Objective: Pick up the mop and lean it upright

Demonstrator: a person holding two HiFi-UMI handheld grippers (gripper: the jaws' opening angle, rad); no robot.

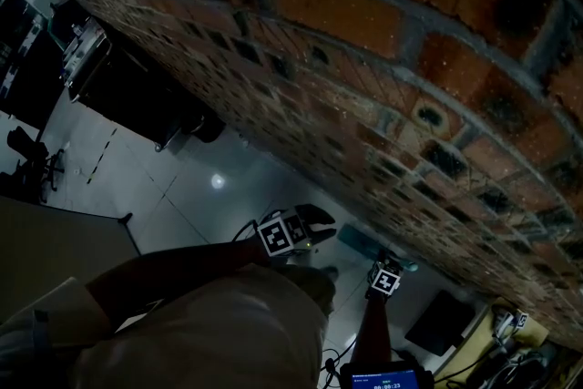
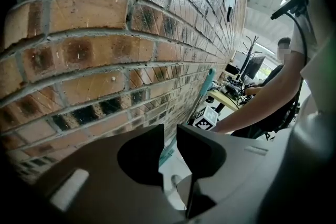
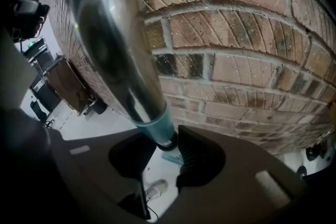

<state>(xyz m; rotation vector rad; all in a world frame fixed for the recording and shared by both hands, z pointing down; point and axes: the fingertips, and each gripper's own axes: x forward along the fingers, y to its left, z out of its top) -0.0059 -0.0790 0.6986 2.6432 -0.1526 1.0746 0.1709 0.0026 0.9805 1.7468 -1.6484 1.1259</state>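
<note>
The mop's silver pole [image 3: 115, 44] rises up and to the left from my right gripper [image 3: 167, 150], whose jaws are shut on its teal collar [image 3: 157, 126]. Below the jaws, the teal mop head [image 3: 170, 158] rests on the floor at the foot of the brick wall. In the left gripper view the pole [image 2: 206, 89] is a thin teal line slanting against the bricks, with the right gripper's marker cube [image 2: 206, 118] beside it. My left gripper [image 2: 170, 152] is apart from the pole, its jaws a narrow gap apart with nothing between them. In the dark head view, the left gripper [image 1: 314, 221] and the right gripper [image 1: 393, 273] flank the mop head [image 1: 360, 240].
A brick wall [image 1: 383, 87] fills most of each view. A black cabinet [image 1: 137, 96] and a chair [image 1: 27, 159] stand on the grey floor at the left. A seated person [image 2: 283, 76] works at a cluttered desk [image 2: 231, 99]. My shoe [image 3: 157, 189] shows under the right gripper.
</note>
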